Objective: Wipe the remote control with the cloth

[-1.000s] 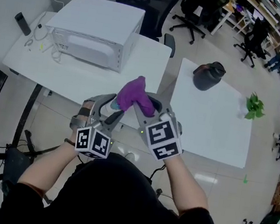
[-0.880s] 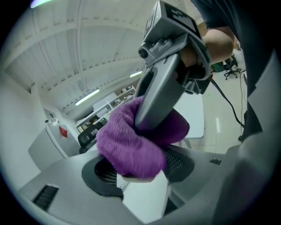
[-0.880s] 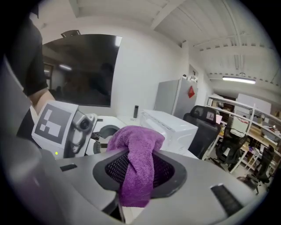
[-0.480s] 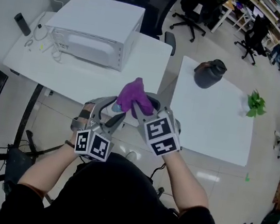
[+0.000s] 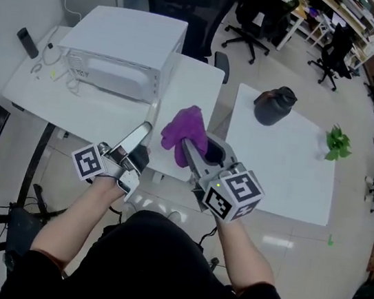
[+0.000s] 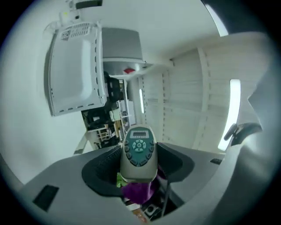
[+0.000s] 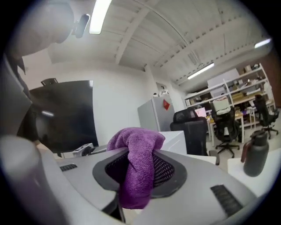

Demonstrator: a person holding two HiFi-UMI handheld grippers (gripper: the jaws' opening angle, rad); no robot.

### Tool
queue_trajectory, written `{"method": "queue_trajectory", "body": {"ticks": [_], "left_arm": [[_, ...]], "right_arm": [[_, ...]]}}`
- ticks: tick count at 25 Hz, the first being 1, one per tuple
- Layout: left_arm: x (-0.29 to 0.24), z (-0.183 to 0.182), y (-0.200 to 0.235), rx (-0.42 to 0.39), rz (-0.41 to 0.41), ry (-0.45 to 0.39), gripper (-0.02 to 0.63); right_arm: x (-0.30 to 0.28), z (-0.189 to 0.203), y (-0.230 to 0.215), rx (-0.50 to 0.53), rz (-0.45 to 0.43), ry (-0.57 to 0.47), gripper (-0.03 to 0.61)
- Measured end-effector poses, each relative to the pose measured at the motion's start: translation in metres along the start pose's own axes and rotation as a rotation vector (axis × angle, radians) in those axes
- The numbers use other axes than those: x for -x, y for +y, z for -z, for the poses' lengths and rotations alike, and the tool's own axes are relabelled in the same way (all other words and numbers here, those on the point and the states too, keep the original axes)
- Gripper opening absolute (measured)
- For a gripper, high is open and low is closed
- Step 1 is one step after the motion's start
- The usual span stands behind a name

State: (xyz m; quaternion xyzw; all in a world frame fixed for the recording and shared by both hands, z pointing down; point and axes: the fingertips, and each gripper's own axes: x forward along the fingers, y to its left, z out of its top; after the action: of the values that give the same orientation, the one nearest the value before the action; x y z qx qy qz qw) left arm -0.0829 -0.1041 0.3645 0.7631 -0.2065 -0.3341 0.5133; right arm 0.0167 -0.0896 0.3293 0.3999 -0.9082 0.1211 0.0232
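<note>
My left gripper [image 6: 138, 165] clamps the remote control [image 6: 139, 149], my right gripper [image 7: 140, 170] pinches the purple cloth [image 7: 137, 154]; I'd drag it lengthwise across the buttons

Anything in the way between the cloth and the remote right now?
Nothing visible. The cloth in the right hand-held gripper and the remote in the left hand-held gripper are held apart, side by side, with only open air between them.
</note>
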Motion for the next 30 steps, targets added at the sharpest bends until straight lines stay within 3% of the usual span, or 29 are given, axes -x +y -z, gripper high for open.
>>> {"method": "queue_trajectory", "body": {"ticks": [2, 5, 12, 17, 22, 25, 30], "left_arm": [[-0.004, 0.000, -0.007, 0.048, 0.057, -0.015, 0.247], [-0.011, 0.012, -0.017, 0.077, 0.107, 0.032, 0.247], [-0.005, 0.056, -0.026, 0.091, 0.159, 0.229, 0.247], [-0.004, 0.052, -0.021, 0.089, 0.146, 0.207, 0.247], [-0.008, 0.021, -0.023, 0.083, 0.153, 0.129, 0.247], [-0.010, 0.029, -0.032, 0.087, 0.181, 0.171, 0.247], [-0.001, 0.063, -0.030, 0.050, 0.159, 0.309, 0.247]], "right_arm": [[-0.008, 0.017, 0.019, -0.033, -0.088, 0.040, 0.126], [-0.017, 0.032, 0.038, -0.037, -0.166, 0.089, 0.127], [-0.016, 0.000, -0.002, -0.030, -0.075, 0.016, 0.126], [-0.005, -0.022, -0.014, -0.031, -0.053, -0.040, 0.126], [-0.008, 0.013, 0.028, -0.032, -0.203, 0.042, 0.127], [-0.011, 0.027, 0.041, -0.040, -0.248, 0.083, 0.127], [-0.009, 0.007, 0.009, -0.047, -0.154, 0.034, 0.126]]}}
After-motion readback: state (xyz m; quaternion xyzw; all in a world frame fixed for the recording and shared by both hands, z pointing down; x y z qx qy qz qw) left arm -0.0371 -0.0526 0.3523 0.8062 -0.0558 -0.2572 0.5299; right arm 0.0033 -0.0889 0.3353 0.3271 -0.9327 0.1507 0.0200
